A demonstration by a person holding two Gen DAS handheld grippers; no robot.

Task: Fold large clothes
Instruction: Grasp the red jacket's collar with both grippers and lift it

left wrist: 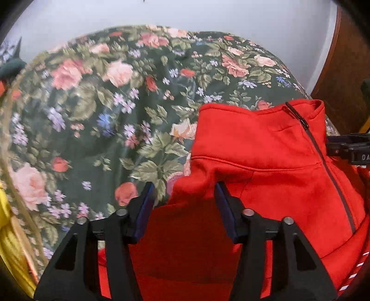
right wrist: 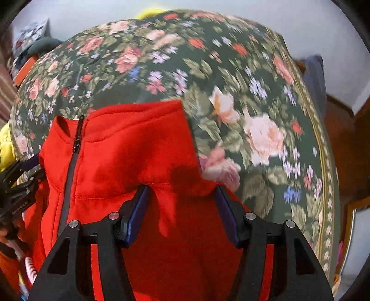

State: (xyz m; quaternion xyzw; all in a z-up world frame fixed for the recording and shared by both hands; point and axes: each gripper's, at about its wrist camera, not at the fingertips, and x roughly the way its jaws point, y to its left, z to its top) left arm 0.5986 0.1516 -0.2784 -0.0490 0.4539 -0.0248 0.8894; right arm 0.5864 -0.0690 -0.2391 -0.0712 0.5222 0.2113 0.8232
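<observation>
Left wrist view: the left gripper (left wrist: 185,196) points down at a red jacket (left wrist: 266,166) lying on a bed covered by a dark green floral bedspread (left wrist: 104,104). Its two black fingers with blue pads (left wrist: 145,208) stand apart, and the jacket's shoulder fabric bunches up in the gap between them. The right pad has red cloth against it; the left pad stands clear, with bedspread showing just beside it, so the jaws are parted and do not pinch the cloth. The jacket's stand-up collar (left wrist: 254,115) lies at the far end, with a dark zipper (left wrist: 323,162) running from the collar down toward the near right. At the right edge, level with the collar seam, the tip of the right gripper (left wrist: 346,148) shows beside the zipper. A yellow cloth (left wrist: 9,243) sits at the near left edge, and a pale wall (left wrist: 185,14) rises behind the bed.

Right wrist view: the right gripper (right wrist: 182,199) also points down at the red jacket (right wrist: 129,150), over its other shoulder. A ridge of fabric stands between the blue pads (right wrist: 138,208), touching neither firmly; the jaws are parted around it. The zipper (right wrist: 71,166) runs down on the left, and the collar (right wrist: 129,115) lies far. The left gripper (right wrist: 20,180) shows at the left edge. The floral bedspread (right wrist: 254,92) fills the far and right side.
</observation>
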